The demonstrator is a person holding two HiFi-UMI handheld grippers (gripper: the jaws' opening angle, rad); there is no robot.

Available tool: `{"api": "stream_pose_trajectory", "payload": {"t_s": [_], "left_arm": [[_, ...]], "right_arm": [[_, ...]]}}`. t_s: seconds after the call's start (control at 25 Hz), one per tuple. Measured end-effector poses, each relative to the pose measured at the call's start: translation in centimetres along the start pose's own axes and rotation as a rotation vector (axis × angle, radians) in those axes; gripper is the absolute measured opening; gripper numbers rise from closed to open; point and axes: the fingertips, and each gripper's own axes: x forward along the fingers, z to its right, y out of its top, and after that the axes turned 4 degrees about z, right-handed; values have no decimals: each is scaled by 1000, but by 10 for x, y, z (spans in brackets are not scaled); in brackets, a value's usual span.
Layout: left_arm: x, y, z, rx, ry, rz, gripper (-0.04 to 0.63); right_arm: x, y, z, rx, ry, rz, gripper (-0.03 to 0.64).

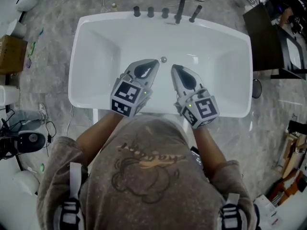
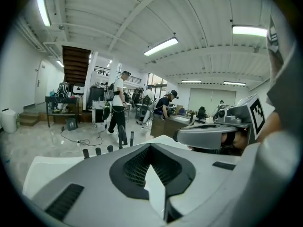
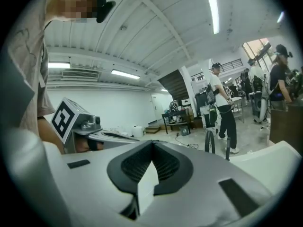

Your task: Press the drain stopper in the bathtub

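Observation:
A white bathtub [image 1: 96,56] lies below me in the head view. Its small round metal drain stopper [image 1: 163,60] sits on the tub floor near the far end. My left gripper [image 1: 151,64] hovers just left of the stopper and my right gripper [image 1: 174,69] just right of it. Both point toward the far rim, with their jaws closed together and nothing held. Neither touches the stopper. In both gripper views the grey jaws fill the lower picture and hide the stopper: left gripper [image 2: 152,174], right gripper [image 3: 147,176].
Dark taps and a spout [image 1: 180,9] stand along the tub's far rim. A cardboard box [image 1: 10,54] sits on the floor at left, a dark cabinet [image 1: 268,37] at right. People [image 2: 118,109] stand in the room beyond the tub.

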Motion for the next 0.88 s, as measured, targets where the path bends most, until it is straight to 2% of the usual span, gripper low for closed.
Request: {"api": "stream_pose_trajectory", "payload": {"t_s": [0.24, 0.4, 0.68, 0.88], "left_arm": [[-34, 34, 11, 10, -62, 145, 2], [-44, 47, 12, 21, -74, 218, 2], [-56, 57, 11, 33, -63, 268, 2], [-56, 58, 11, 35, -62, 272, 2]], "right_arm": [[-12, 29, -28, -52, 86, 61, 2], [-10, 39, -38, -66, 132, 97, 2], [-6, 54, -58, -77, 250, 148, 2], [-7, 56, -57, -59, 272, 159, 2]]}}
